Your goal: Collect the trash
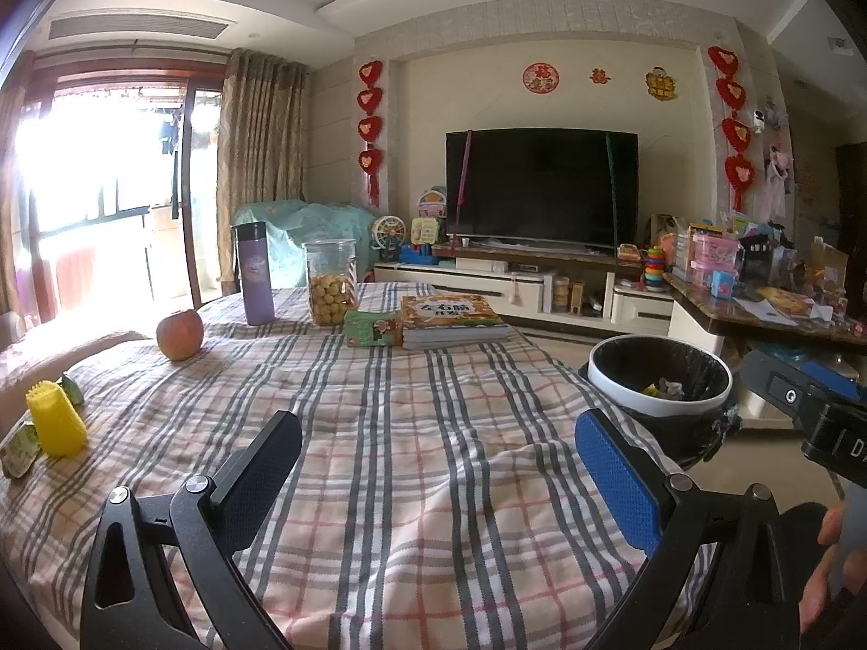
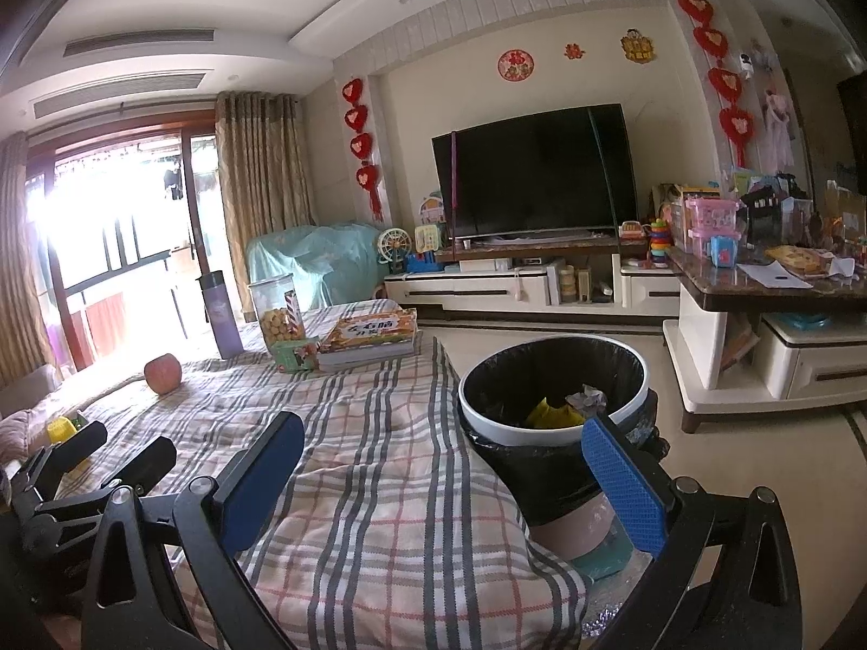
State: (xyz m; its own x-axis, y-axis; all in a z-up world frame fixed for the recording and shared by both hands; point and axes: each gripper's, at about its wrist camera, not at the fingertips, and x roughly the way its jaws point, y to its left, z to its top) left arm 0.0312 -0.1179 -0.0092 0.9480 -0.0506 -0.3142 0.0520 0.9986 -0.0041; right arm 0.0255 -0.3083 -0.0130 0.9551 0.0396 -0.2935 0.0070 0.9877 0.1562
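A white-rimmed trash bin (image 2: 515, 436) with a black bag stands on the floor at the table's right edge; yellow and crumpled grey trash (image 2: 563, 406) lies inside. It also shows in the left wrist view (image 1: 612, 379). My left gripper (image 1: 439, 466) is open and empty over the plaid tablecloth. My right gripper (image 2: 444, 466) is open and empty, over the table's edge next to the bin. At the table's left edge sit a yellow ridged cup (image 1: 57, 422) and green wrappers (image 1: 19, 452). The left gripper's fingers (image 2: 146, 460) show in the right wrist view.
On the plaid table (image 1: 379, 433): an apple (image 1: 180, 334), a purple bottle (image 1: 253, 273), a snack jar (image 1: 330, 281), a green box (image 1: 373, 327) and books (image 1: 452, 319). A cluttered side table (image 2: 769, 287) and TV stand (image 2: 515, 284) stand beyond the bin.
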